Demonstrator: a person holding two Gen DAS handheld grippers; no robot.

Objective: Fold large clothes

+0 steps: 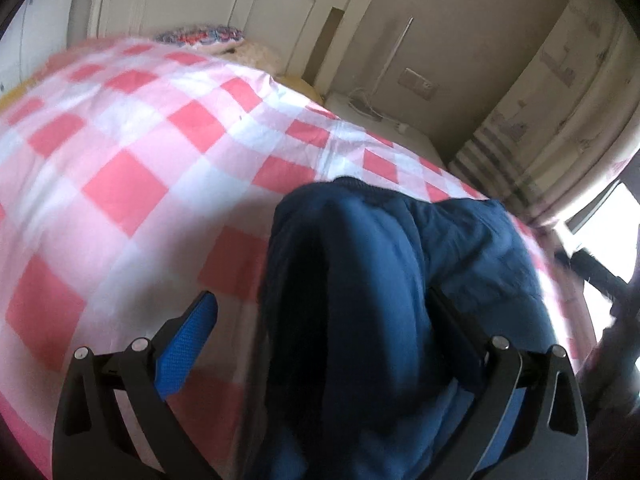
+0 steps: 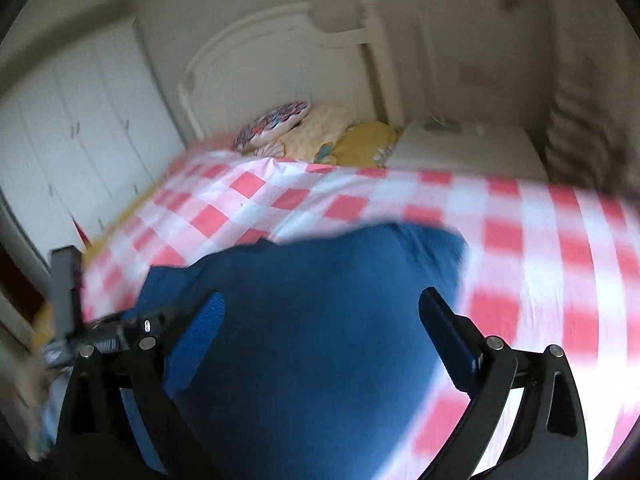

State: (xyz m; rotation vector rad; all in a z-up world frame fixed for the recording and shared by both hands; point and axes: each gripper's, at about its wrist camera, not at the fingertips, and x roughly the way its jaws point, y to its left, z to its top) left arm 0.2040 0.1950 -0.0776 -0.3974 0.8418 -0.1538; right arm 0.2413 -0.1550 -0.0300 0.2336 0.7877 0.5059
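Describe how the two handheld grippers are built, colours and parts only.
Both look alike. The left gripper and right gripper each have two black angular linkage arms joined by round silver pivot pins, ending in flat fingers faced with textured blue pads. No cables, markings or sleeves can be made out in these blurred views.

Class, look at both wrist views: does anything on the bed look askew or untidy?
Yes. The blue garment lies bunched and rumpled on the checked cover, not flat. At the headboard end, pillows sit in a loose heap.
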